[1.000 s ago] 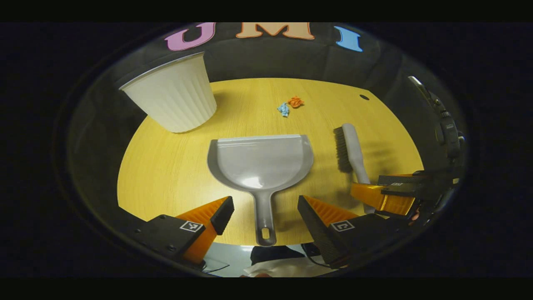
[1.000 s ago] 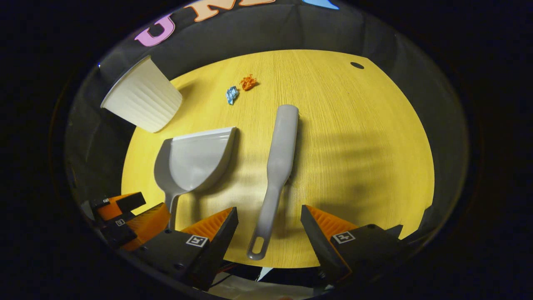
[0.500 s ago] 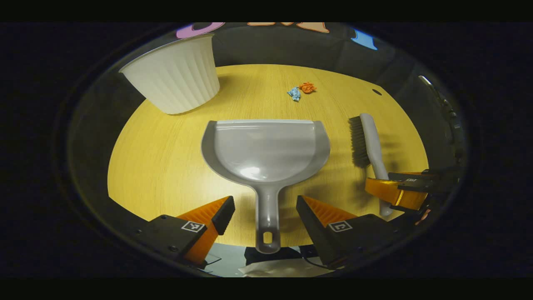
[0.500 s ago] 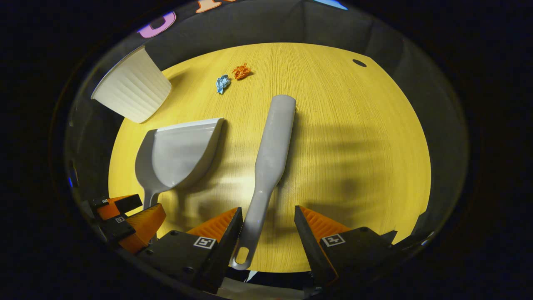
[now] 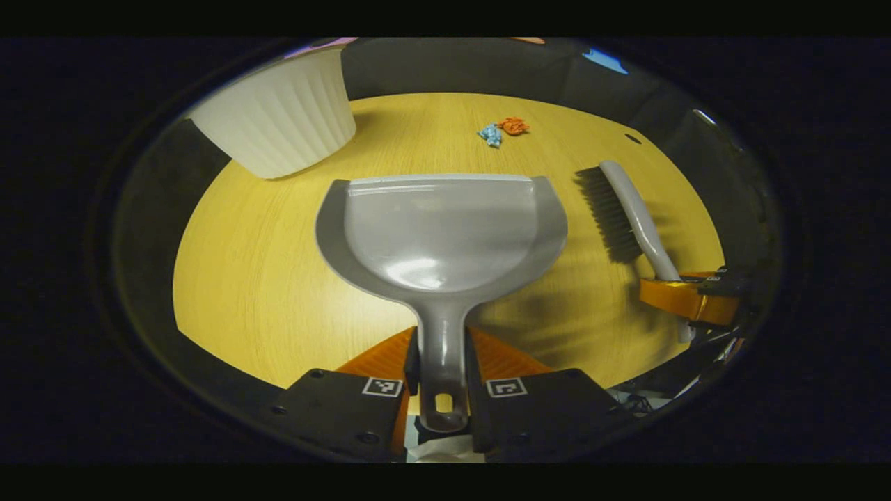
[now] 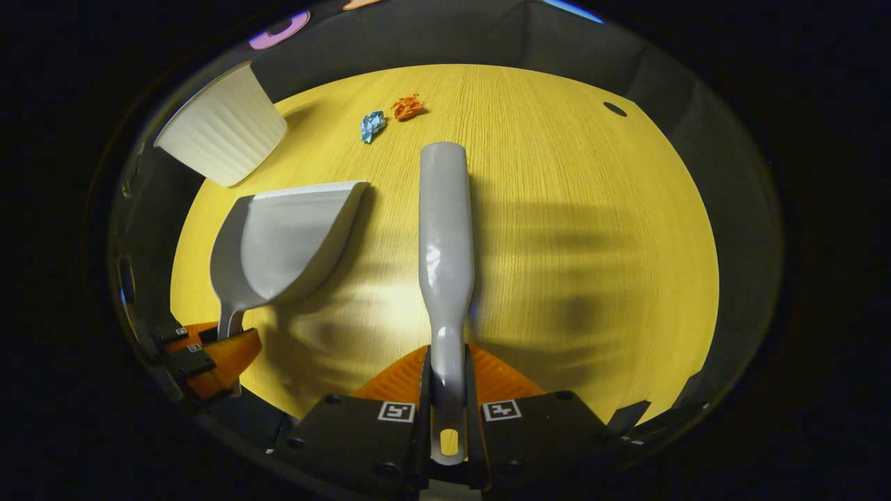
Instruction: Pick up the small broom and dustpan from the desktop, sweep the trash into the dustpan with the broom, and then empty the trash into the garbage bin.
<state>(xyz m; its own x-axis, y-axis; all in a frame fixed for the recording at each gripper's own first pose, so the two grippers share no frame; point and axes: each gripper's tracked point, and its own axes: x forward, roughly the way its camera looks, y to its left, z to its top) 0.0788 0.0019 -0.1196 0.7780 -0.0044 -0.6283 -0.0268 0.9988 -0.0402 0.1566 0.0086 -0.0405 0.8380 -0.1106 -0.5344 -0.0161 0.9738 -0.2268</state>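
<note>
Left gripper (image 5: 443, 362) clamps the grey plastic dustpan's (image 5: 441, 229) handle, right gripper (image 6: 447, 390) clamps the grey broom (image 6: 444, 229); crumpled blue and orange scraps (image 6: 388, 117) lie upper centre, beyond the broom's tip.

The left gripper (image 5: 441, 362) has blocky black finger mounts, each bearing a small square black-and-white marker and round screw heads. The right gripper (image 6: 446, 390) is built alike: wedge-shaped ribbed fingers, black housings, square markers, screws near the corners.
</note>
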